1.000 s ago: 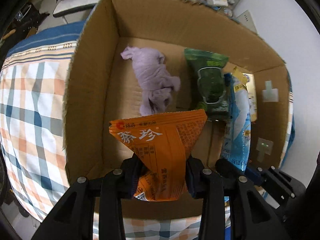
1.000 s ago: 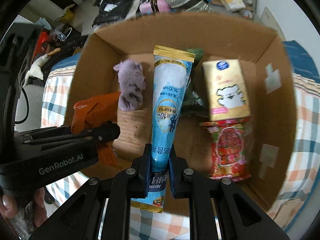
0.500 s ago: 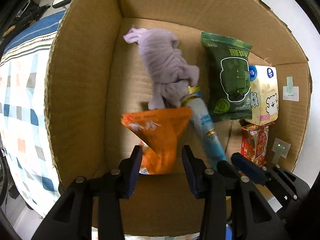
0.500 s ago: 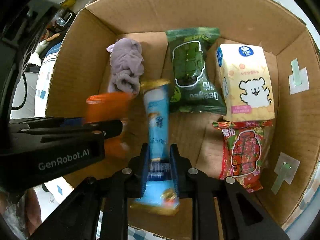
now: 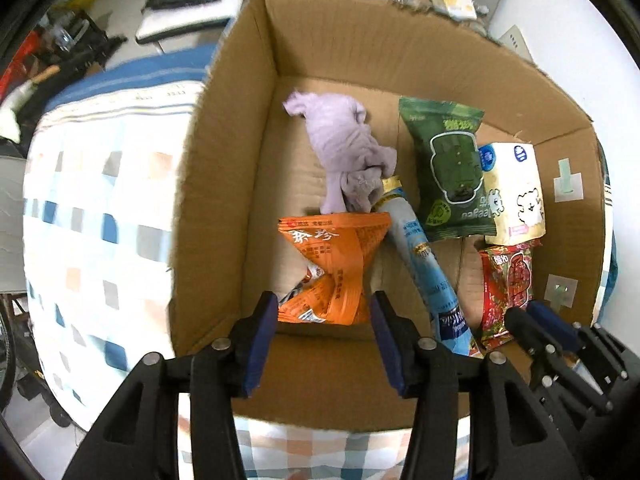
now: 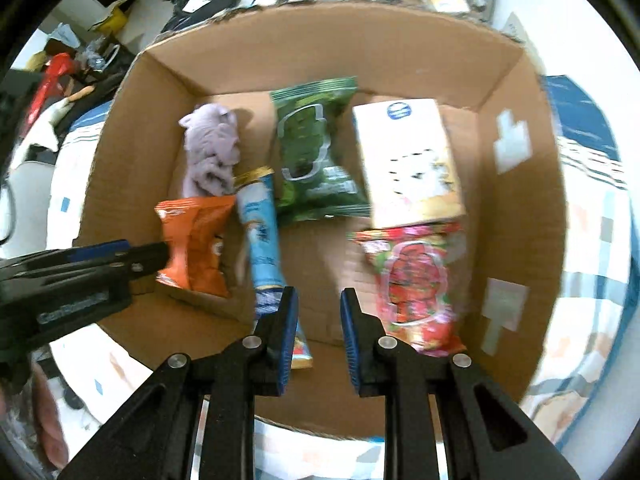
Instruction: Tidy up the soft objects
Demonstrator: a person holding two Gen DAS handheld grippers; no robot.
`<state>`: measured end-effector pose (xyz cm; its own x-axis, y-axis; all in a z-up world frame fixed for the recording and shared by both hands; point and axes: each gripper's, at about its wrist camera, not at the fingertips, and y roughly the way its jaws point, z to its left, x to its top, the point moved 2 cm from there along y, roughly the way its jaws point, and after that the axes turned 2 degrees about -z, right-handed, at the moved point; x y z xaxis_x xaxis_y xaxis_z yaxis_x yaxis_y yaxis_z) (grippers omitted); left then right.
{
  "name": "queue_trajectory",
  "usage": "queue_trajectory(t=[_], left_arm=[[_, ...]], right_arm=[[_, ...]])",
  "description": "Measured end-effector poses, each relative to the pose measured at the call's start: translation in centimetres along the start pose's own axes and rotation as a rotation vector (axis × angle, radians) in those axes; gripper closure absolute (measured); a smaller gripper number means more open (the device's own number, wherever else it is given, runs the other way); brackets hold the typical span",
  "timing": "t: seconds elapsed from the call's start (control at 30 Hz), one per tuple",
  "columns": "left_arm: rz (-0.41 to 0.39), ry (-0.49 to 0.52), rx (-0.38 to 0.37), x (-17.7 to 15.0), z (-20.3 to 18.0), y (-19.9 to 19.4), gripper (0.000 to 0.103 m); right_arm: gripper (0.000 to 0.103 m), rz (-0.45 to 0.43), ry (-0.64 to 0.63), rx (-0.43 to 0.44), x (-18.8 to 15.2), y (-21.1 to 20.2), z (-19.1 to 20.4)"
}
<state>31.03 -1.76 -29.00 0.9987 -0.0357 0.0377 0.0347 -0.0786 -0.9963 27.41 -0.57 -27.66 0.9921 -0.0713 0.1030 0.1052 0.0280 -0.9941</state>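
An open cardboard box [image 5: 320,60] stands on a checked cloth. On its floor lies a crumpled orange snack packet [image 5: 332,268]. My left gripper [image 5: 324,316] hovers just above it, jaws opening, and the pads do not touch the packet. A long blue tube packet [image 6: 260,236] lies beside the orange one, its near end under the left finger of my right gripper [image 6: 318,304]. The right jaws are opening with nothing between them.
Also in the box are a purple cloth [image 5: 344,152], a green packet [image 5: 452,172], a white-and-yellow tissue pack [image 5: 516,192] and a red packet [image 5: 508,280]. The checked cloth [image 5: 100,220] surrounds the box. Clutter lies beyond its far wall.
Both grippers dipped into the box and let go. The orange packet and the blue tube now lie on its floor, and both pairs of jaws have spread and drawn back up.
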Motion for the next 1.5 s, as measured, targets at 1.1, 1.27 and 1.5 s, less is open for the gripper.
queue_trajectory(t=[1.1,1.27,1.5], left_arm=[[-0.526,0.032,0.055,-12.9,-1.8,-23.8,0.002],[-0.580,0.029,0.041,-16.0,-1.7,-28.6,0.002],[-0.635,0.025,0.046,-18.8,-1.5,-32.9,0.002]], right_arm=[[0.000,-0.409,0.115,-0.076,-12.4,-24.6,-3.4],[0.000,-0.502,0.104,-0.065,-15.9,-30.8,-2.8],[0.000,-0.581,0.095,-0.046,-18.9,-36.6,-2.2]])
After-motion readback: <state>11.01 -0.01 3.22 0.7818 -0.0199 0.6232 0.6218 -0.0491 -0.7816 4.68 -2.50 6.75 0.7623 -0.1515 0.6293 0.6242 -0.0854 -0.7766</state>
